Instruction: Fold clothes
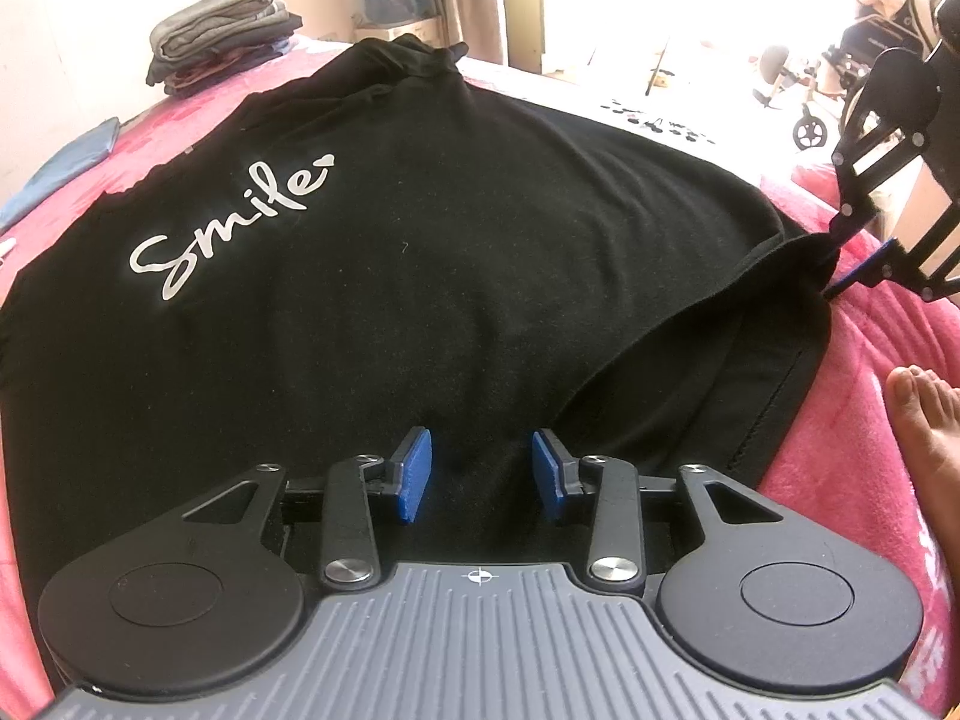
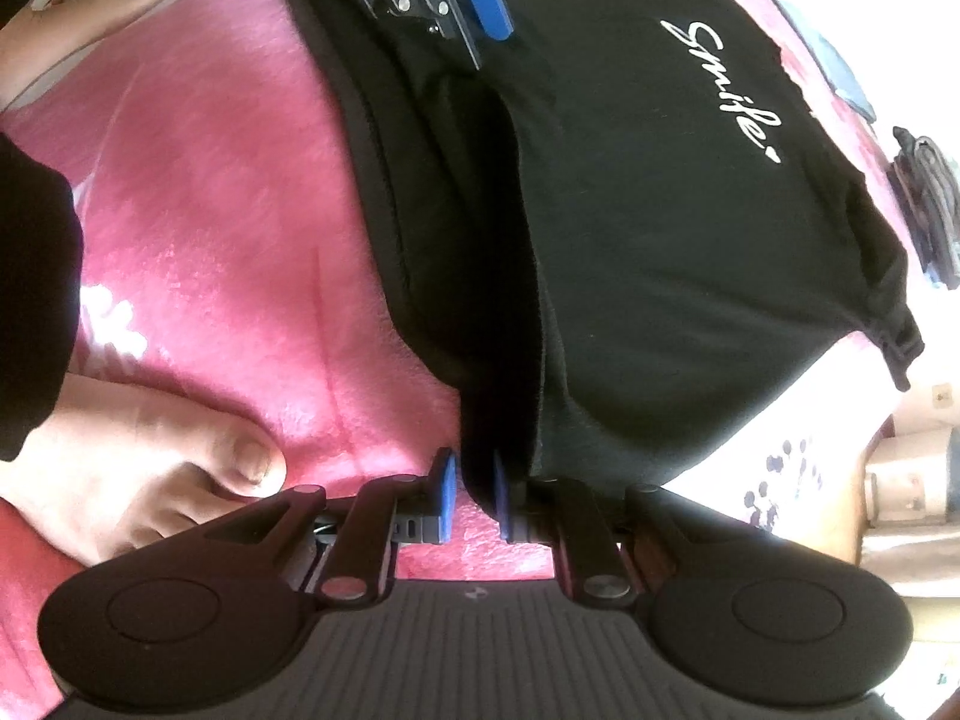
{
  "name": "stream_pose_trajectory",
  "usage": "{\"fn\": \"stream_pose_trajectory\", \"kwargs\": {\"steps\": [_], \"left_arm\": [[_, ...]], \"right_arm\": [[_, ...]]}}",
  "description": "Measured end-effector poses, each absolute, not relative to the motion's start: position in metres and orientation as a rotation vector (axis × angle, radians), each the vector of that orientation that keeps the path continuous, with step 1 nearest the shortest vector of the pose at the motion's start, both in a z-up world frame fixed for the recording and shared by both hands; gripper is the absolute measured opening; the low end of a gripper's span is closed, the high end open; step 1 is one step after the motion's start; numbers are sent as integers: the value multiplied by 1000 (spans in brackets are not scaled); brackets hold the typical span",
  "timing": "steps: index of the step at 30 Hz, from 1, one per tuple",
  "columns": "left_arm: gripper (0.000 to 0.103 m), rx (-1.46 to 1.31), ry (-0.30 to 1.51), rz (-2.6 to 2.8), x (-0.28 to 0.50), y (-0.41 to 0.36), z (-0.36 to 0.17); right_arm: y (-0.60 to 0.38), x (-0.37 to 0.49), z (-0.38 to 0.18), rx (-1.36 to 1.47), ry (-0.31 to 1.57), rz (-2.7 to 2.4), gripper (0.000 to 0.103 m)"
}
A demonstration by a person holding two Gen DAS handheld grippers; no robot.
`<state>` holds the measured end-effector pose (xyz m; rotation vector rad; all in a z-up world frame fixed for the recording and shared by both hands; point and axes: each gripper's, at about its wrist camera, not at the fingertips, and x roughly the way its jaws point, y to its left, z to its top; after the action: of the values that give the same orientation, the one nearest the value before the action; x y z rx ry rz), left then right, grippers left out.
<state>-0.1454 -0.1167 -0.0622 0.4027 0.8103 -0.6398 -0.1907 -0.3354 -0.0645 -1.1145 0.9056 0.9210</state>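
- Lying spread on the pink blanket [image 1: 864, 396] of the bed, a black T-shirt [image 1: 456, 276] shows white "Smile" lettering [image 1: 231, 228].
- Its hem corner is lifted and folded over, exposing the stitched edge.
- Right gripper [image 2: 474, 495] is clenched on that hem corner.
- Left gripper [image 1: 482, 474] hovers over the shirt's near edge, released.
- Folded clothes [image 1: 222, 36] are stacked at the bed's far corner.

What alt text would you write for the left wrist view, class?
A black shirt printed "Smile" lies spread on a pink blanket, with the open left tool over its near hem. At right, the right tool pinches a shirt corner; folded clothes are stacked behind.
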Motion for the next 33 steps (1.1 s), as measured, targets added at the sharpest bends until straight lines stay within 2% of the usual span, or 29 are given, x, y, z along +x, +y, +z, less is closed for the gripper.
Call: {"fn": "stream_pose_trajectory", "kwargs": {"steps": [4, 6, 12, 20, 25, 27, 28, 33], "left_arm": [[38, 407, 807, -640, -146, -117, -62], [38, 410, 805, -640, -146, -117, -62], [38, 430, 798, -647, -147, -117, -62], [38, 466, 787, -666, -151, -116, -61], [38, 516, 772, -688, -161, -114, -59], [38, 536, 766, -697, -165, -113, -58], [38, 546, 762, -701, -167, -112, -58], [38, 622, 744, -736, -183, -110, -57]], "right_arm": [[-340, -185, -72, -1106, 903, 929, 15], [-342, -180, -67, -1072, 926, 928, 2], [-348, -187, -50, -1127, 967, 999, 1], [-349, -200, -65, -1320, 956, 1060, 2], [-350, -207, -63, -1328, 912, 1029, 5], [-352, -215, -54, -1324, 898, 1010, 19], [-353, -216, -48, -1298, 900, 1002, 21], [-354, -213, -14, -1115, 930, 959, 22]]}}
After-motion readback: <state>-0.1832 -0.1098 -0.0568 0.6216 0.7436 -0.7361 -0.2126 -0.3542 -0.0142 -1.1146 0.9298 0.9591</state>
